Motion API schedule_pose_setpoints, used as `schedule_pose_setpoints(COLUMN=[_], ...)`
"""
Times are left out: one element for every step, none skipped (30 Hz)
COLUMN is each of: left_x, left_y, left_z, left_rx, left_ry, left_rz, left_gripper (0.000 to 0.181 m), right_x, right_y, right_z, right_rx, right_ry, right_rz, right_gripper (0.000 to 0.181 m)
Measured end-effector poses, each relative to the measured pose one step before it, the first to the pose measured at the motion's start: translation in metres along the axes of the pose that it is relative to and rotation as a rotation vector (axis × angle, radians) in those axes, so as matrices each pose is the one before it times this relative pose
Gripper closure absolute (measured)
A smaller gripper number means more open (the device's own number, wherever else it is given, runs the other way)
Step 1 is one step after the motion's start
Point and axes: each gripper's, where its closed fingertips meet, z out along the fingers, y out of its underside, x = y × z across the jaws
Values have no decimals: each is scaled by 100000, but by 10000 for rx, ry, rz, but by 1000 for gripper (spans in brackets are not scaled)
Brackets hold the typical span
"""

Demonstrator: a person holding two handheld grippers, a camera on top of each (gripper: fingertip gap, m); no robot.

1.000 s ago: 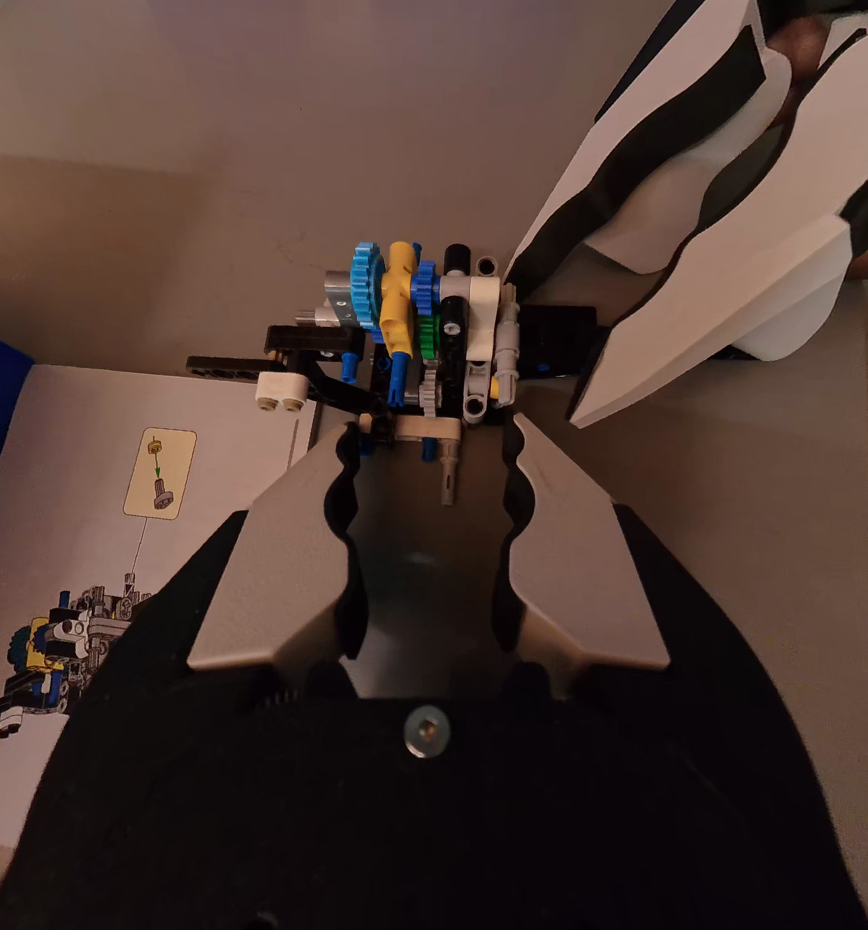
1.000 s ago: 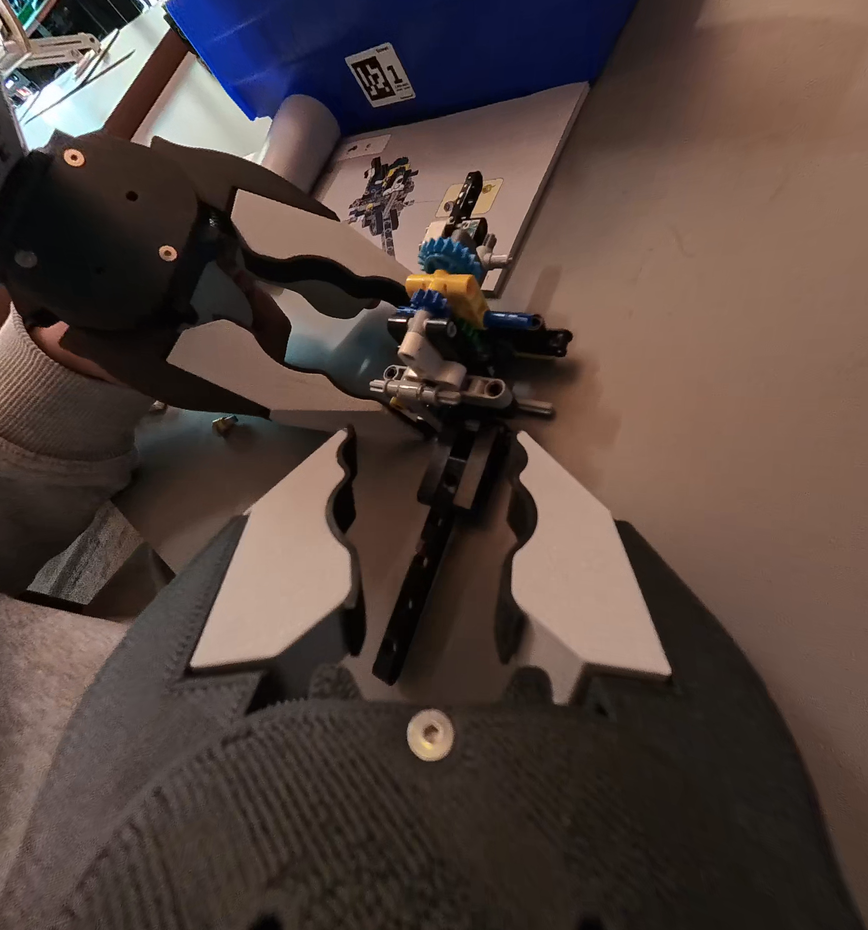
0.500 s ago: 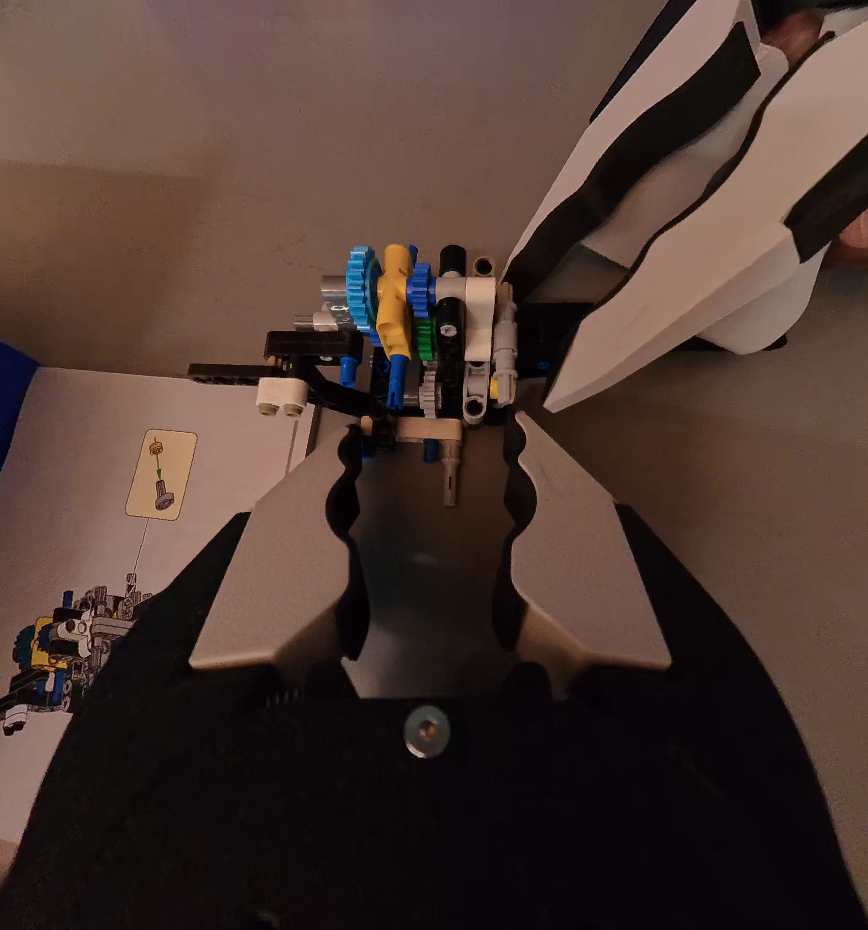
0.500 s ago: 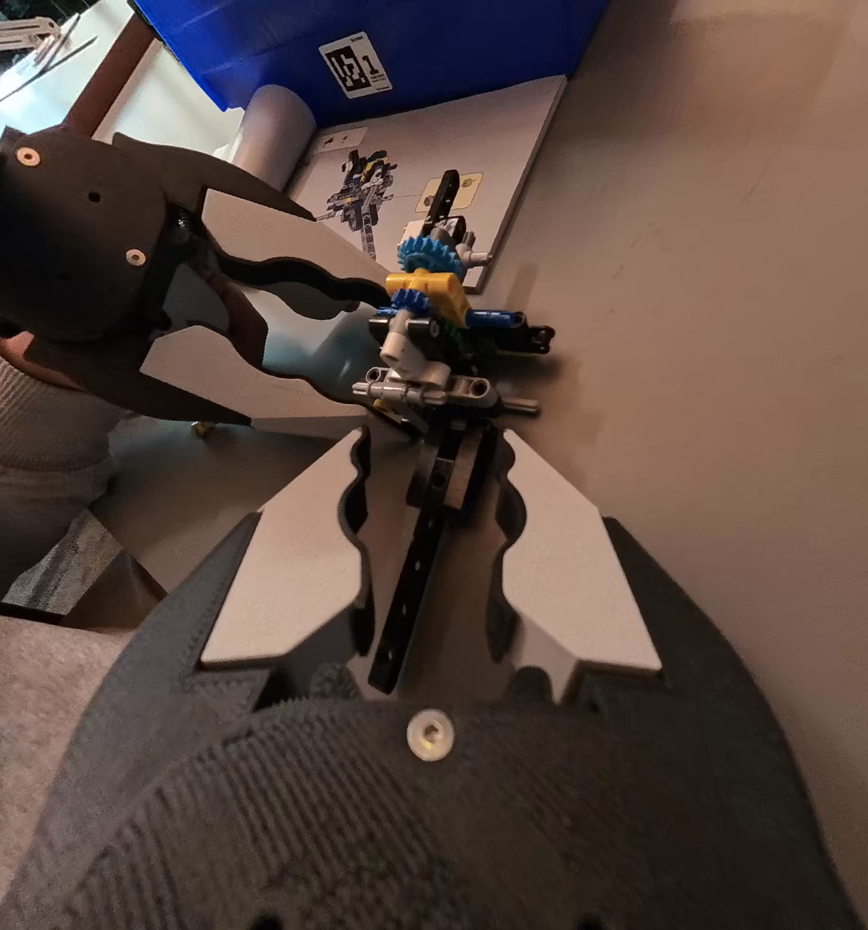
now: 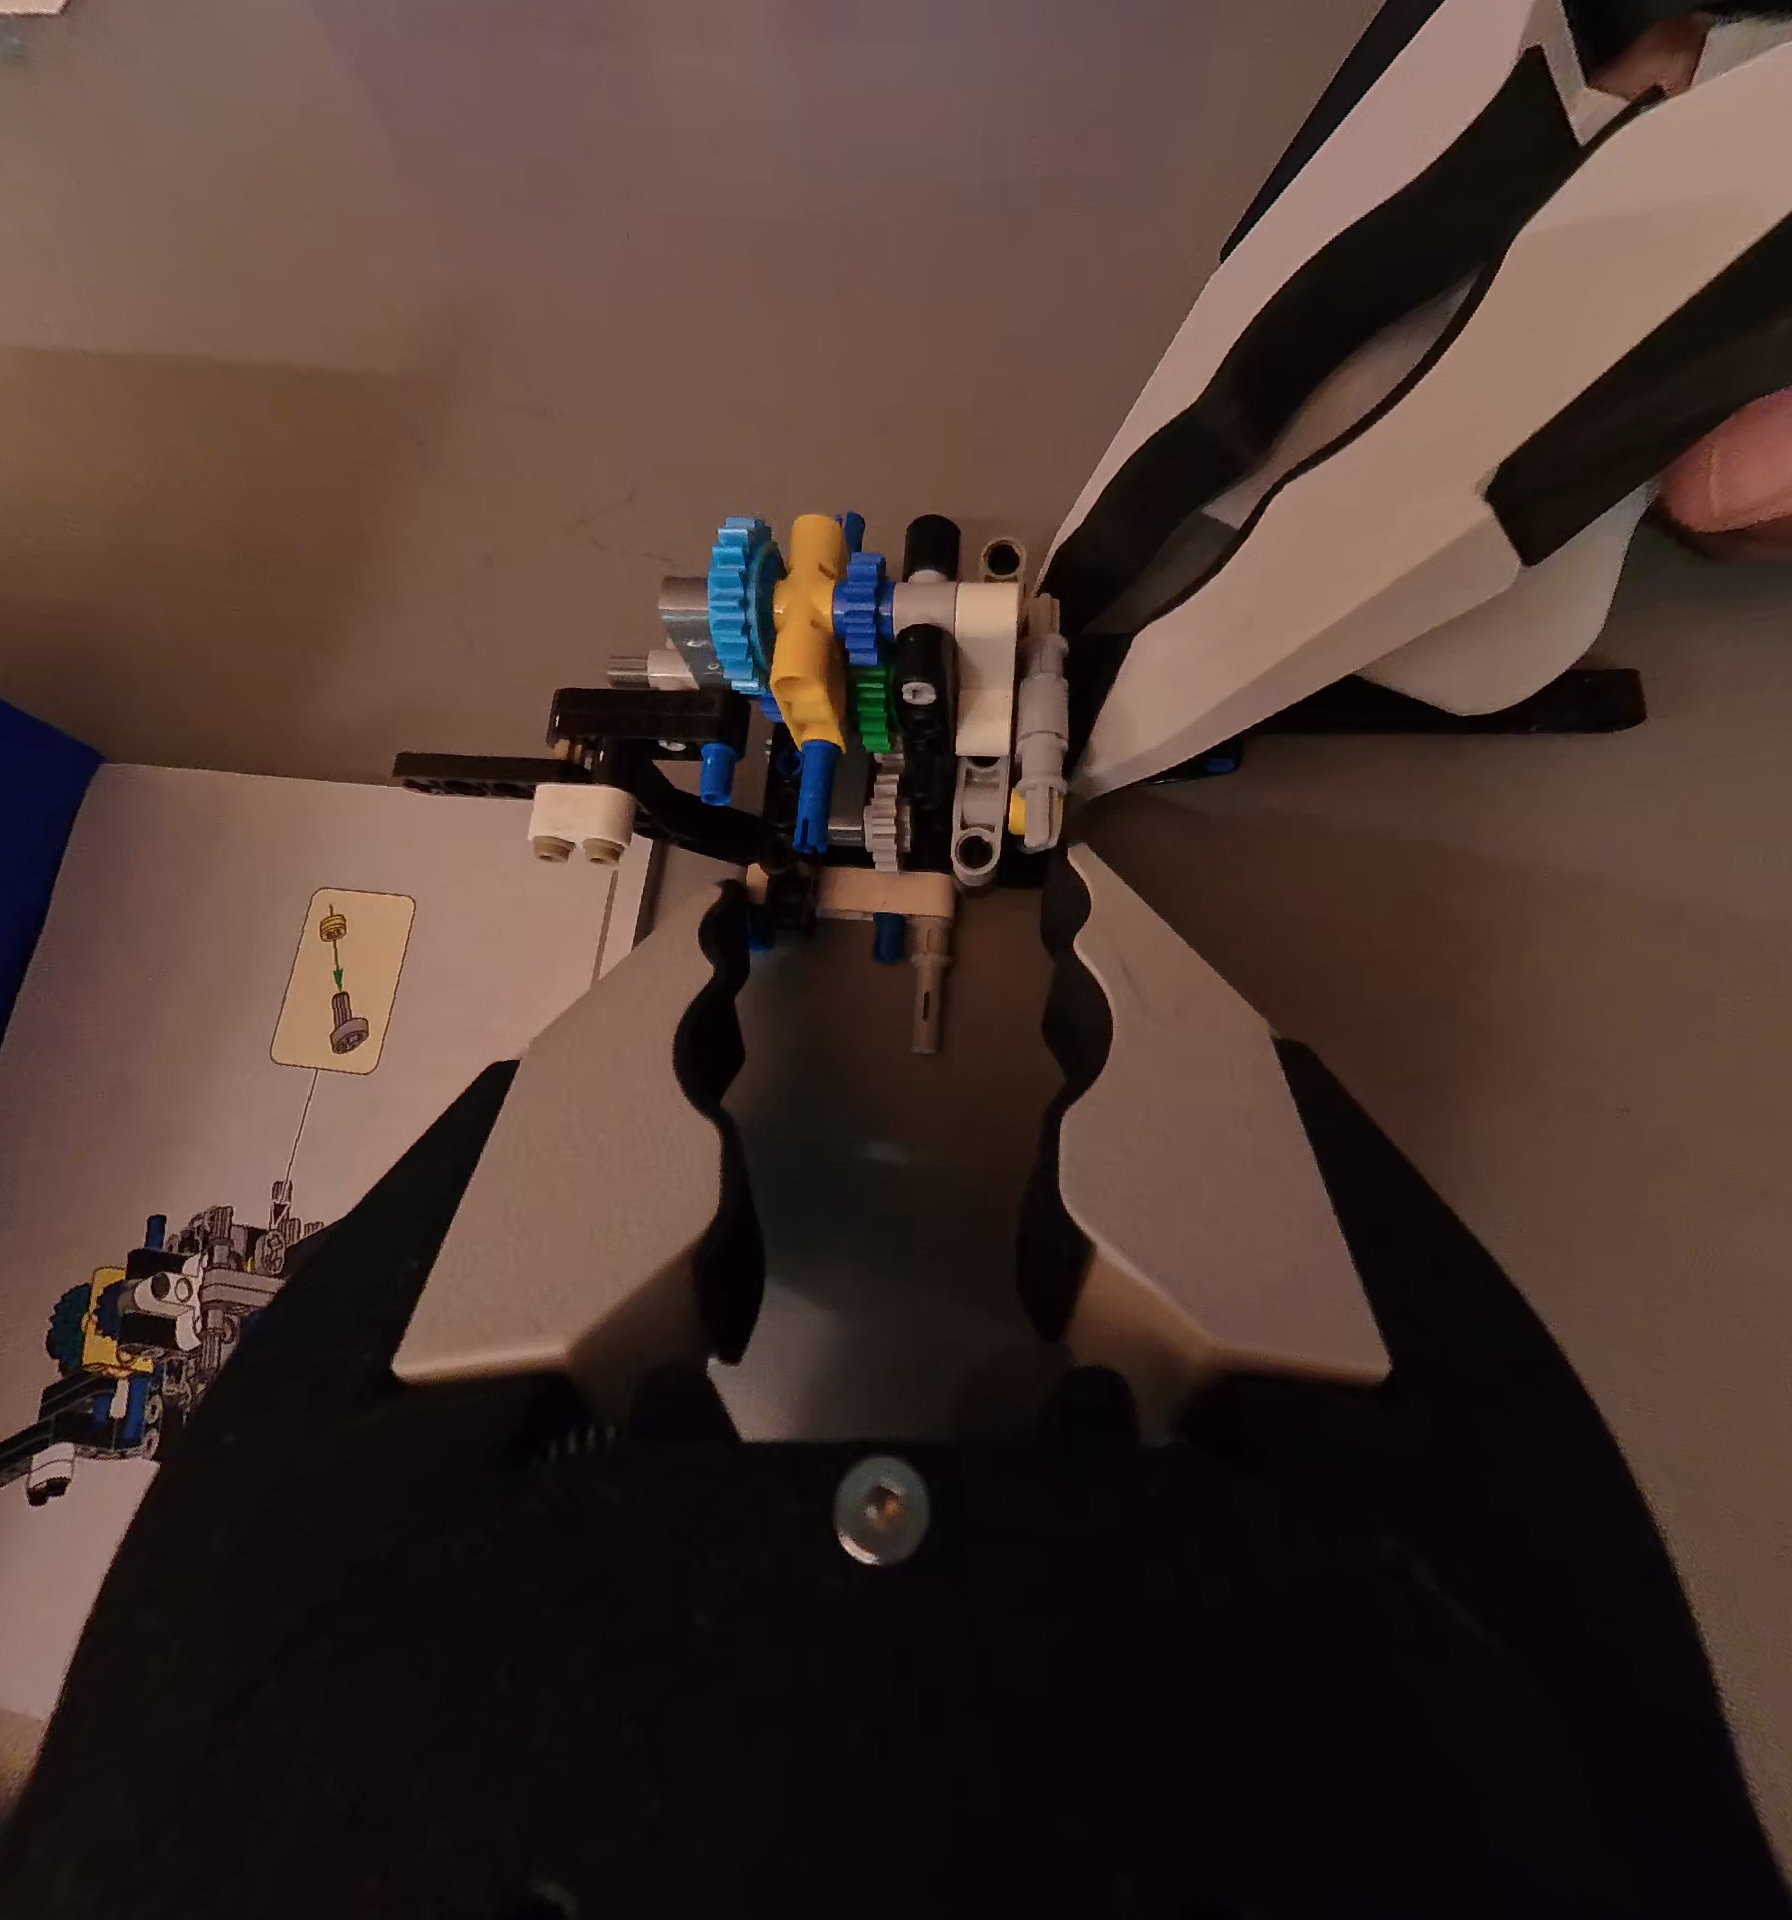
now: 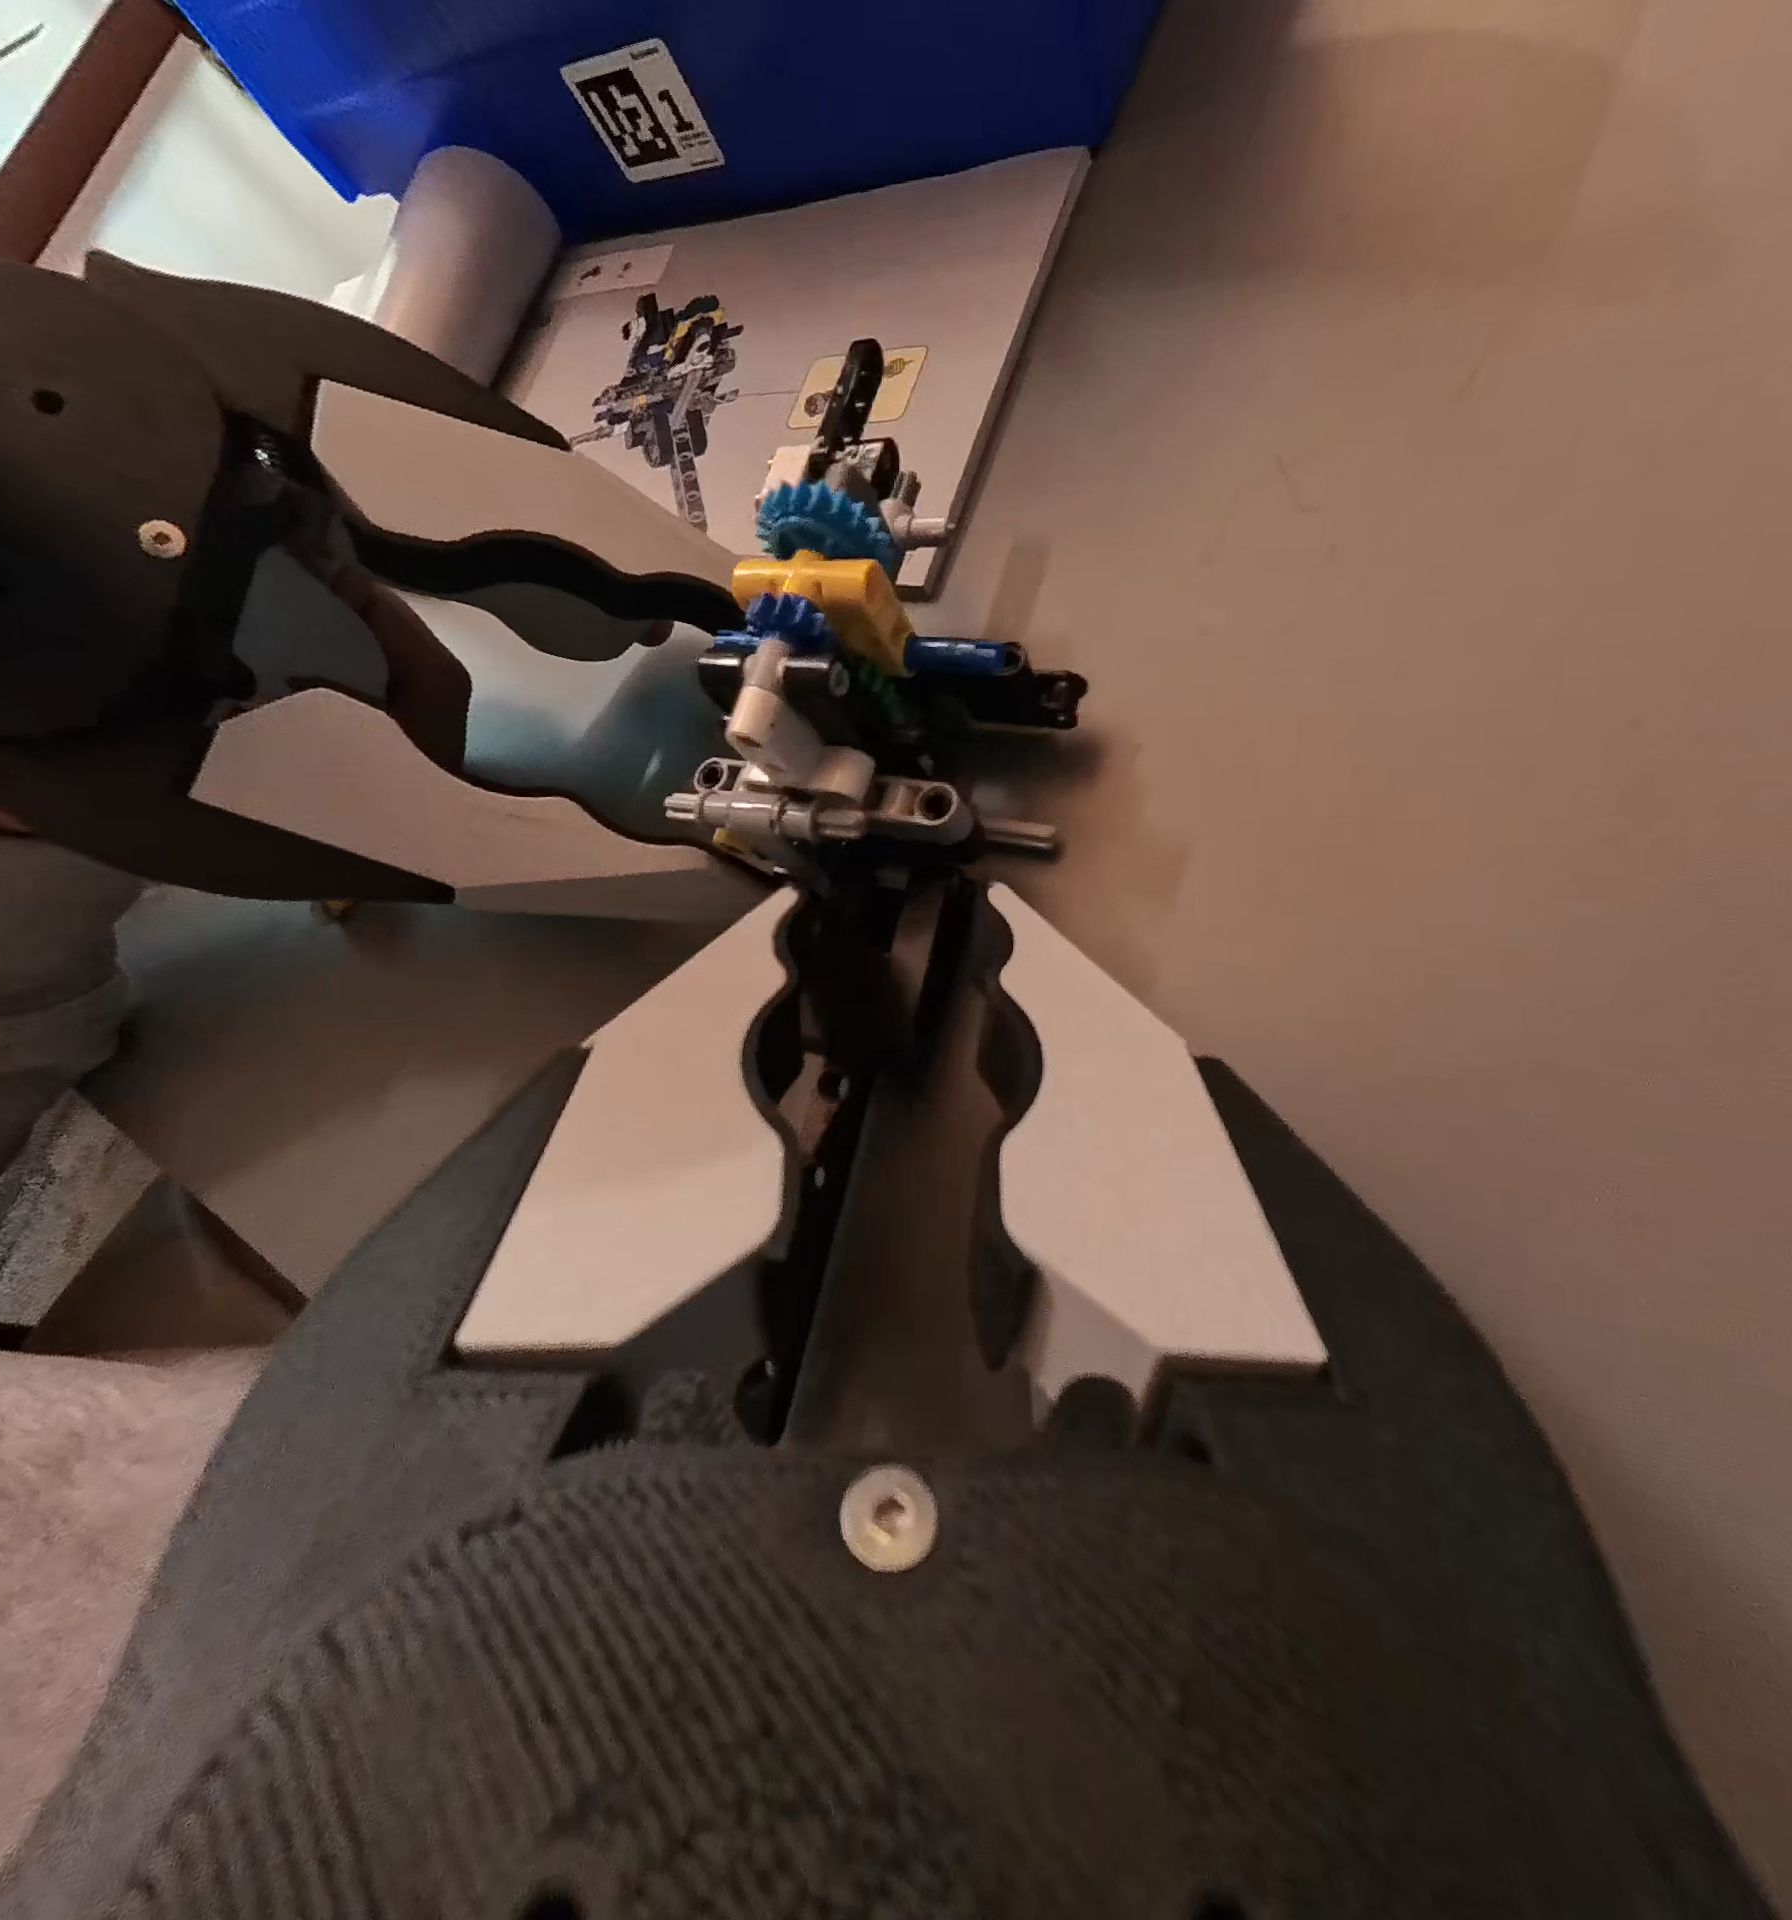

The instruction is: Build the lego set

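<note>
The partly built lego model (image 5: pixel 850 707) stands on the grey table, with blue gears, a yellow connector, a green gear and white and grey beams. My left gripper (image 5: pixel 897 894) is open just in front of it, its fingertips on either side of the model's near edge and a grey axle. My right gripper (image 6: pixel 881 914) is shut on the model's long black beam (image 6: pixel 819 1195), which runs back between its fingers. The model also shows in the right wrist view (image 6: pixel 830 675). The right gripper shows at the upper right of the left wrist view (image 5: pixel 1068 707), and the left gripper at the left of the right wrist view (image 6: pixel 715 748).
The open instruction booklet (image 5: pixel 248 987) lies left of the model, with one black beam of the model resting over its edge; it also shows in the right wrist view (image 6: pixel 871 291). A blue bin (image 6: pixel 871 83) stands behind it. A small yellow piece (image 6: pixel 336 909) lies under the left gripper. There is about 4 cm between the tips of the two grippers.
My right gripper has moved forward and narrowed its fingers onto the black beam. The left gripper and the model have stayed where they were.
</note>
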Motion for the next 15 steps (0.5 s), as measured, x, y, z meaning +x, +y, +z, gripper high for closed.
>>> schedule_pose_setpoints(left_x=[8,-10,8,-7,1,-1,1,-6,-15,-6,2,-1,1,9,0], left_y=[-1,-7,0,-11,0,-3,1,-8,-8,-1,1,0,-7,-1,1], left_z=[-4,5,10,-2,-1,0,0,6,4,-1,0,0,7,-1,0], left_rx=[0,-1,-1,-2,-1,2,0,0,-1,0,-1,0,0,0,0], left_ry=[-17,-15,-13,-15,-10,-6,-1,-10,-24,-10,0,-1,0,0,0], left_rz=[13,12,7,-8,-7,3,-3,3,16,3,-4,1,-1,0,0], left_gripper=[123,123,123,123,123,123,123,123,123,123,123,123,123,123,123], right_x=[8,14,-5,3,-42,-78,-94,-60,-13,0,11,-36,-16,53,75], right_y=[8,6,2,-1,3,-1,-12,0,-20,2,3,9,4,-15,-1], right_z=[4,8,0,1,-5,-11,-10,-15,-27,-20,-44,-43,-16,3,7], right_rx=[0,-1,0,1,3,6,6,6,19,13,9,13,8,-3,-6], right_ry=[38,34,13,0,-29,-51,-49,-27,5,11,-1,-49,-37,15,41], right_rz=[-43,-24,-15,-4,-1,-16,-38,-27,-15,-11,13,34,31,33,13], right_gripper=[152,153,153,153,152,150,148,147,146,146,146,146,145,146,148])
